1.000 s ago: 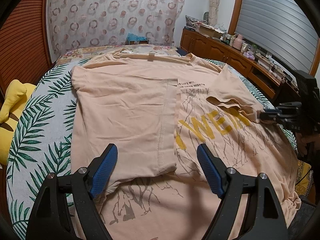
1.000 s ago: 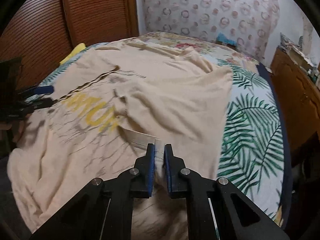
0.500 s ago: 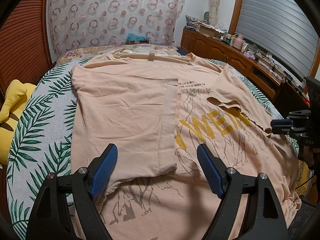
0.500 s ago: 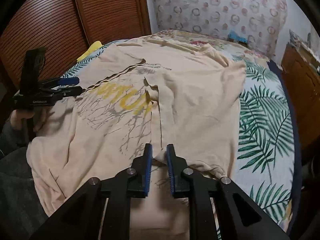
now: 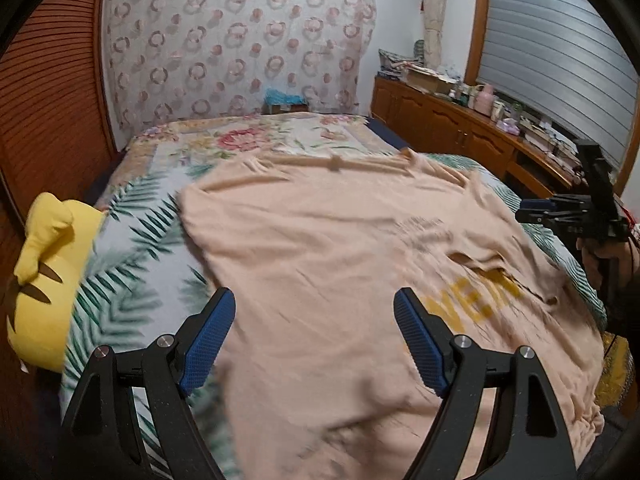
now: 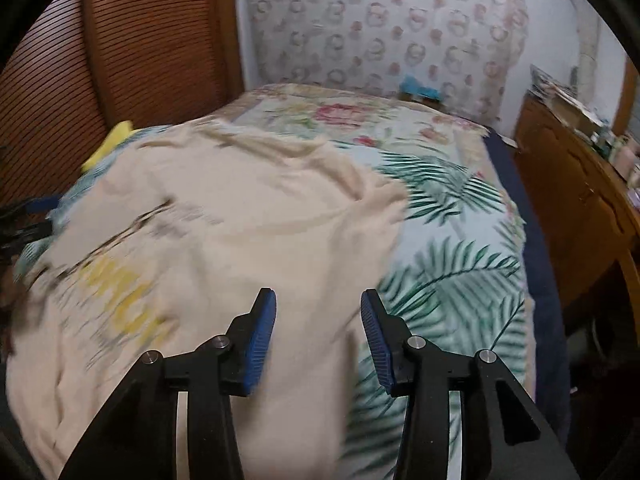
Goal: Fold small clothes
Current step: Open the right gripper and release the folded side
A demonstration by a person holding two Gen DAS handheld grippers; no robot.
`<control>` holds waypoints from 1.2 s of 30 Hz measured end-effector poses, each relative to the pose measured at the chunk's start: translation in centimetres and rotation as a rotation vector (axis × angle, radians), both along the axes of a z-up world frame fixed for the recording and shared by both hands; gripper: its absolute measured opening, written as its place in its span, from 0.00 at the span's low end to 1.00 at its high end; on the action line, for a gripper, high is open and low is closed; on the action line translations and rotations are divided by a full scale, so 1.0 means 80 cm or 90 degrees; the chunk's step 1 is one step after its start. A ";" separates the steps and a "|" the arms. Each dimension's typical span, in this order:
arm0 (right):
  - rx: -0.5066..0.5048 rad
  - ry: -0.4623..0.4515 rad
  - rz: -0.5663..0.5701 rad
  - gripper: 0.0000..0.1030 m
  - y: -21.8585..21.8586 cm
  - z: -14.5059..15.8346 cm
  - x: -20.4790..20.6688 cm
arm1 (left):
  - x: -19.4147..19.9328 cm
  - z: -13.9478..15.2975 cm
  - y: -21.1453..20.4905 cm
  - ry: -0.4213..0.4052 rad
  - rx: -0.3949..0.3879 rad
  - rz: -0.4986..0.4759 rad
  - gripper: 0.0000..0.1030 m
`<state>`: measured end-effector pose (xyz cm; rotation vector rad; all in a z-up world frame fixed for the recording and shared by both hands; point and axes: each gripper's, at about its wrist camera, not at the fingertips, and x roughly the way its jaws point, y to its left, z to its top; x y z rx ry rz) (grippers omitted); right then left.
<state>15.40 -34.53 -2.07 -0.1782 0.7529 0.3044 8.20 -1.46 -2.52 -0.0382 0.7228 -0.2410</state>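
A peach T-shirt (image 5: pixel 328 248) with yellow letters lies spread on the bed, its left side and right sleeve folded inward. My left gripper (image 5: pixel 314 300) hovers open above the shirt's near left part, nothing between its blue pads. In the right wrist view the shirt (image 6: pixel 240 220) is blurred. My right gripper (image 6: pixel 318 298) hangs over the shirt's right edge with its jaws opening and no cloth between them. It also shows at the right of the left wrist view, right gripper (image 5: pixel 536 212), held by a hand off the shirt.
The bed has a palm-leaf sheet (image 5: pixel 132 264) and a floral cover (image 5: pixel 248 140) further back. A yellow plush toy (image 5: pixel 44 272) lies at the bed's left edge. Louvred wooden doors (image 6: pixel 140 40) stand on the left and a cluttered wooden cabinet (image 5: pixel 460 128) on the right.
My right gripper has let go of the shirt's sleeve, opened and drawn back to the right. The left gripper, still open, has pulled back and up from the shirt.
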 end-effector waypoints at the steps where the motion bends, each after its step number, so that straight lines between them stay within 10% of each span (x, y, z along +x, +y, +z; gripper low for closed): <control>1: -0.002 0.007 -0.009 0.45 -0.003 -0.003 0.015 | 0.008 0.003 0.007 -0.004 0.009 0.005 0.80; 10: 0.008 0.031 -0.041 0.45 0.005 -0.028 0.081 | 0.068 -0.013 0.056 0.020 0.033 0.036 0.79; 26: -0.001 0.005 -0.035 0.47 0.001 -0.033 0.083 | 0.164 -0.052 0.096 0.103 -0.004 0.063 0.47; 36: -0.002 0.005 -0.034 0.47 0.000 -0.033 0.083 | 0.177 -0.042 0.091 0.102 -0.015 0.049 0.05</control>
